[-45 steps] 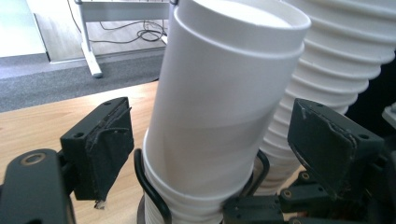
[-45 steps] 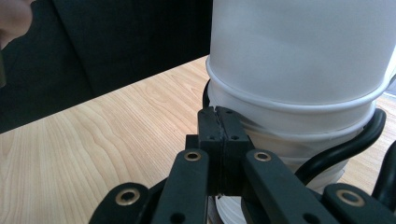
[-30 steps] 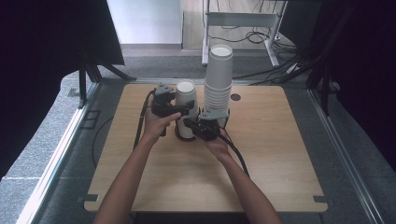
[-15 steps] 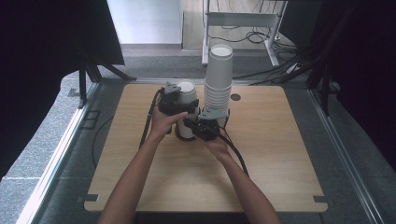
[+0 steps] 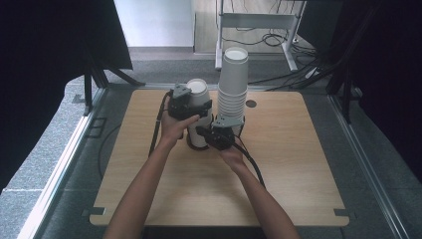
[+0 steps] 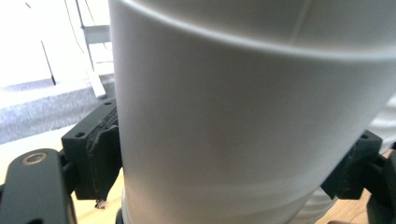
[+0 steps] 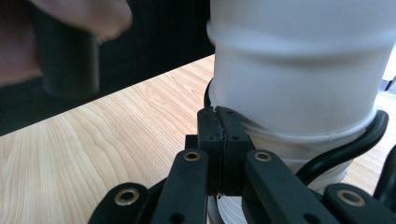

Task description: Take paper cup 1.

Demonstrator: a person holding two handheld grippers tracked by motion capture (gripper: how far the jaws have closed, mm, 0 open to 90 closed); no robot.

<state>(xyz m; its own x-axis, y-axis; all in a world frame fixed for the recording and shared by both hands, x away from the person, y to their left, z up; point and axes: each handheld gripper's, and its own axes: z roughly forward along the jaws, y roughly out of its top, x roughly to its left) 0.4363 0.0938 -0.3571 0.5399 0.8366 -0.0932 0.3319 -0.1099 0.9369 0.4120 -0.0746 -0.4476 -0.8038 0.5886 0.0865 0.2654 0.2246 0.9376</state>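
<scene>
Both forearms angled inward; left hand-held gripper clamps white cup.

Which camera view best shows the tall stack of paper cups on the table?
The high view: the tall stack of paper cups stands whole and upright on the table, beside the shorter stack. The right gripper view shows white cup walls close behind its shut jaws; which stack they belong to I cannot tell.
</scene>
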